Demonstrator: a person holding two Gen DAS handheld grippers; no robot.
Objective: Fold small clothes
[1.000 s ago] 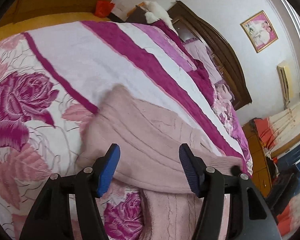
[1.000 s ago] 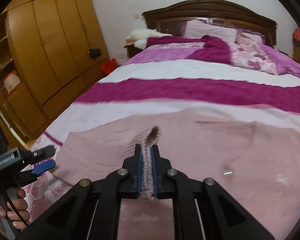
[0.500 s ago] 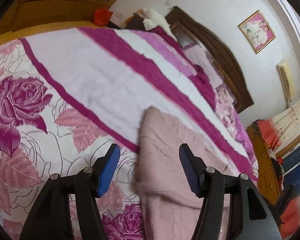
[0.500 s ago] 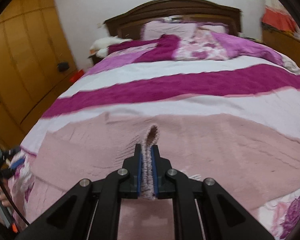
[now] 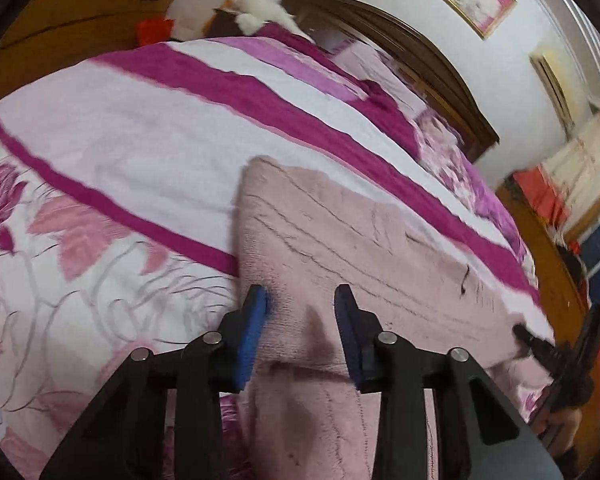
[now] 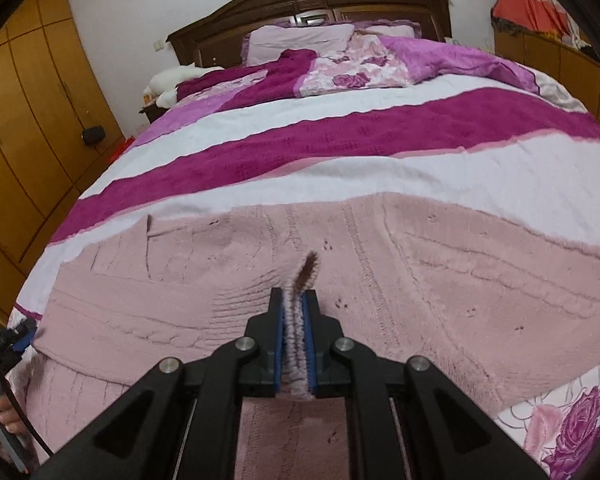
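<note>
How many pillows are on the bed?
2 show in the right wrist view, both against the headboard: a near pillow and a second pillow behind it to the right. The bunched blanket may hide others.

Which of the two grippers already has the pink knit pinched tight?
The right gripper: its pads are clamped on a raised fold of the pink knit garment. The left gripper is closing, a gap showing over the garment's edge.

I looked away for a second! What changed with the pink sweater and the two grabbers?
The left gripper slid over the pink sweater, and its jaws are closing with the folded edge between them. The right gripper kept its pinch on the sweater throughout. The bedspread looks unchanged.
</note>
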